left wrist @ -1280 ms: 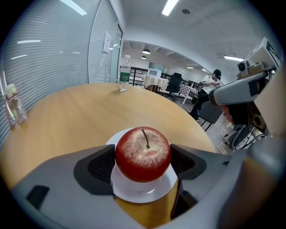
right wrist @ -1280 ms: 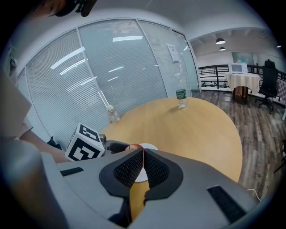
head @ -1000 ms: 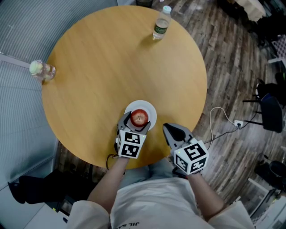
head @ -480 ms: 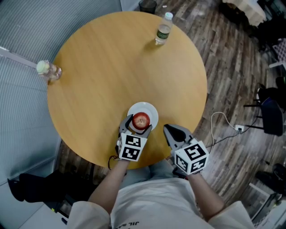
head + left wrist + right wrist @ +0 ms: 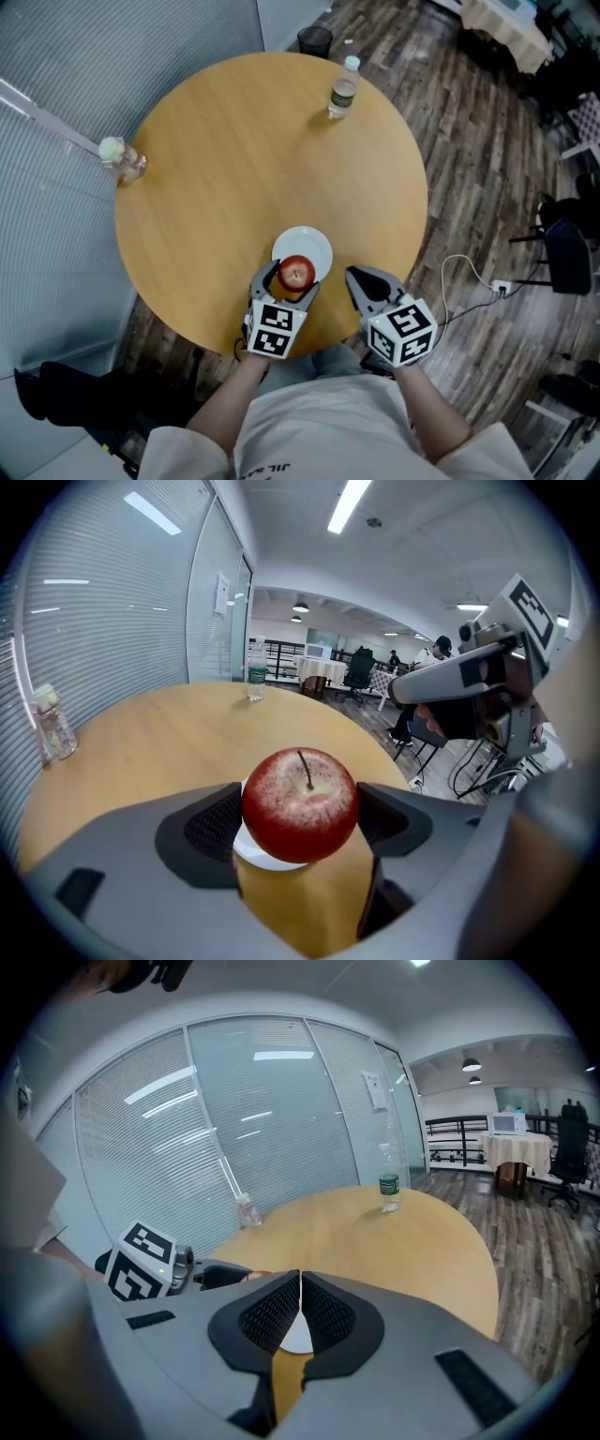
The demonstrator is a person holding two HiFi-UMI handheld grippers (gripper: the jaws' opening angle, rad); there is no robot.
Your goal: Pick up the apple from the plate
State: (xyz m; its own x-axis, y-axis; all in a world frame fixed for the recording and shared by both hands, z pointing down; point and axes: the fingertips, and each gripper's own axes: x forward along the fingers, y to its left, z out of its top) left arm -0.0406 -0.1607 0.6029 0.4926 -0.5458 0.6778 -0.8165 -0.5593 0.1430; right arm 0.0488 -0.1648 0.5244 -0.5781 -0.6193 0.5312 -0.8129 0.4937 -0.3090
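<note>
A red apple (image 5: 297, 273) (image 5: 300, 803) sits between the jaws of my left gripper (image 5: 286, 278) (image 5: 298, 816), which is shut on it. The apple hangs above the table, over the near edge of the small white plate (image 5: 305, 246) (image 5: 262, 857). My right gripper (image 5: 364, 284) (image 5: 300, 1312) is at the table's near edge, right of the plate, with its jaws shut together and nothing between them. A sliver of the plate (image 5: 298, 1333) shows beyond its pads.
The round wooden table (image 5: 234, 159) carries a water bottle (image 5: 343, 90) (image 5: 254, 669) (image 5: 388, 1192) at the far side and a small clear container (image 5: 122, 157) (image 5: 51, 726) (image 5: 248, 1211) at the left edge. A glass wall runs along the left. Cables and chairs lie on the floor at right.
My left gripper has drawn back toward the table's near edge with the apple, which has moved from the plate's centre to its near rim. The right gripper stayed put.
</note>
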